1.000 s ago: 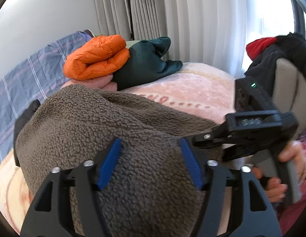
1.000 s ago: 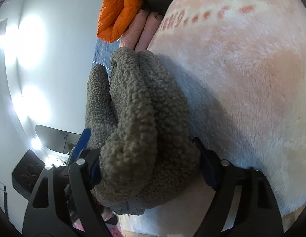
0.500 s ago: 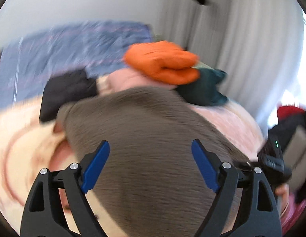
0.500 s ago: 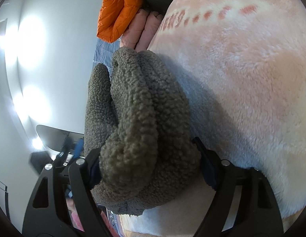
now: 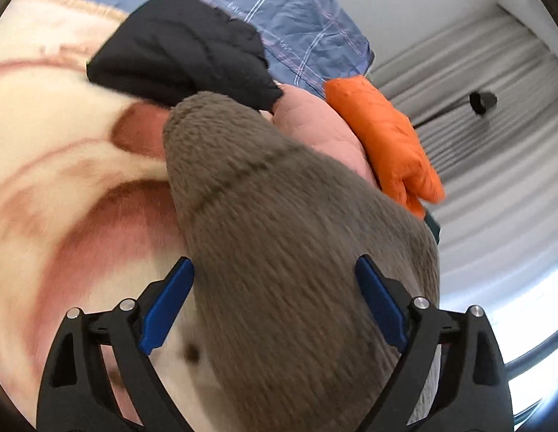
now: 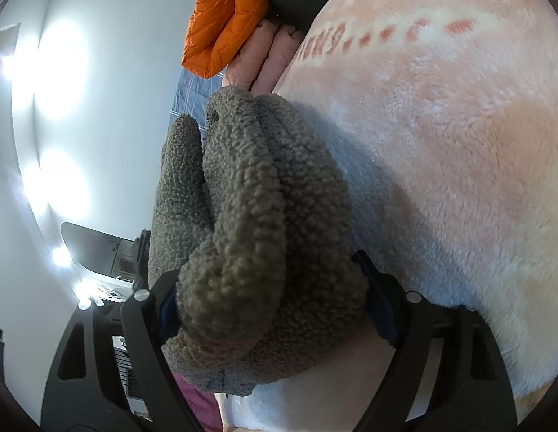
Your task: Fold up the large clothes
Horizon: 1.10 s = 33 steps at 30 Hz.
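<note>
A bed carries everything here, covered by a plush pink-and-cream blanket [image 5: 55,187] with reddish markings. On the blanket lies the brown fleece garment [image 5: 286,259], bunched into thick folds; in the left wrist view it stretches from the near edge toward the far pile. Beyond it, a blue plaid sheet [image 5: 297,18] covers the far end of the bed. On that end sit a black padded garment [image 5: 178,50], a pink quilted garment [image 5: 315,126] and an orange puffer jacket [image 5: 383,140], touching one another, with pleated curtains [image 5: 495,151] behind. The right gripper [image 6: 268,309] has its jaws clamped on a thick fold of the fleece. The left gripper [image 5: 275,298] is opening its jaws; the fleece lies between them, with the right pad touching its edge and the left pad clear.
</note>
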Motion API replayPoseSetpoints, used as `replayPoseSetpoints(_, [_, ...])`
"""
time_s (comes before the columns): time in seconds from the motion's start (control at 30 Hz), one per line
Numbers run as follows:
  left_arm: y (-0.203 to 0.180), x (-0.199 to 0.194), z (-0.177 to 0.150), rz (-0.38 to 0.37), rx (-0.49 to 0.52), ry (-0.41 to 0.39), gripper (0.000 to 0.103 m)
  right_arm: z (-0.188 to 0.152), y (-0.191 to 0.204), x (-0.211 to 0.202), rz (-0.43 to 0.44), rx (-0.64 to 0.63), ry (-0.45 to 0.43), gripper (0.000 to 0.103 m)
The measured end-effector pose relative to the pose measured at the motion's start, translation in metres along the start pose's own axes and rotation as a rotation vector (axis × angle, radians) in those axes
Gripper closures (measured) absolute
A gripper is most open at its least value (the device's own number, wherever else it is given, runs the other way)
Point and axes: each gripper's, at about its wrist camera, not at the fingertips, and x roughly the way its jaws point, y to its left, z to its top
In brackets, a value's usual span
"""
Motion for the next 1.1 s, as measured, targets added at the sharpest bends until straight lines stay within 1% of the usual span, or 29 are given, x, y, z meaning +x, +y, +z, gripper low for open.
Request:
replayPoseSetpoints(0.07, [0.013,0.012,0.007,-0.035,-0.036,0.01,0.007,0.001,0.0,0.0,-0.004,-0.006,-0.004,0.019])
replayPoseSetpoints(0.13, [0.019,0.023,0.013,-0.054,-0.043,0.018,0.005,0.001,0.001,0.0,-0.012,-0.013,-0.01,0.019])
replayPoseSetpoints(0.23, [0.02,0.037,0.015,-0.068,-0.01,0.03,0.003,0.001,0.004,0.002,-0.024,-0.024,-0.017,0.018])
replayPoseSetpoints(0.37, [0.02,0.04,0.016,-0.087,0.045,0.013,0.005,0.001,0.005,0.003,-0.034,-0.03,-0.024,0.016])
replayPoseSetpoints(0.4, [0.021,0.04,0.017,-0.088,0.052,0.013,0.007,0.001,0.007,0.004,-0.038,-0.034,-0.027,0.016])
replayPoseSetpoints(0.5, [0.015,0.039,0.015,-0.075,0.106,0.008,0.018,0.002,0.009,0.006,-0.045,-0.043,-0.038,0.015])
replayPoseSetpoints(0.57, [0.008,0.039,0.014,-0.061,0.156,-0.01,0.029,0.003,0.009,0.007,-0.041,-0.045,-0.045,0.014])
replayPoseSetpoints(0.67, [0.004,0.038,0.014,-0.057,0.19,-0.032,0.038,0.006,0.009,0.006,-0.024,-0.054,-0.049,0.014])
replayPoseSetpoints(0.7, [0.005,0.037,0.013,-0.058,0.191,-0.039,0.039,0.008,0.011,0.006,-0.013,-0.066,-0.047,0.018])
replayPoseSetpoints(0.73, [0.003,0.035,0.012,-0.058,0.192,-0.051,0.044,0.009,0.015,0.006,0.001,-0.088,-0.046,0.028])
replayPoseSetpoints(0.77, [0.001,0.032,0.011,-0.055,0.196,-0.067,0.048,0.01,0.021,0.003,0.006,-0.121,-0.049,0.033])
replayPoseSetpoints(0.8, [-0.003,0.028,0.01,-0.047,0.203,-0.085,0.049,0.011,0.026,0.001,0.005,-0.143,-0.052,0.041])
replayPoseSetpoints(0.83, [-0.007,0.023,0.009,-0.038,0.21,-0.1,0.052,0.011,0.032,-0.002,0.0,-0.169,-0.054,0.045])
replayPoseSetpoints(0.9, [-0.017,0.014,0.006,-0.014,0.235,-0.129,0.055,0.01,0.043,-0.007,-0.007,-0.227,-0.059,0.049])
replayPoseSetpoints(1.0, [-0.043,-0.006,-0.003,0.048,0.327,-0.181,0.056,0.009,0.053,-0.013,0.013,-0.277,-0.057,0.051])
replayPoseSetpoints(1.1, [-0.058,-0.028,-0.01,0.063,0.374,-0.215,0.058,0.008,0.061,-0.02,0.03,-0.32,-0.059,0.051])
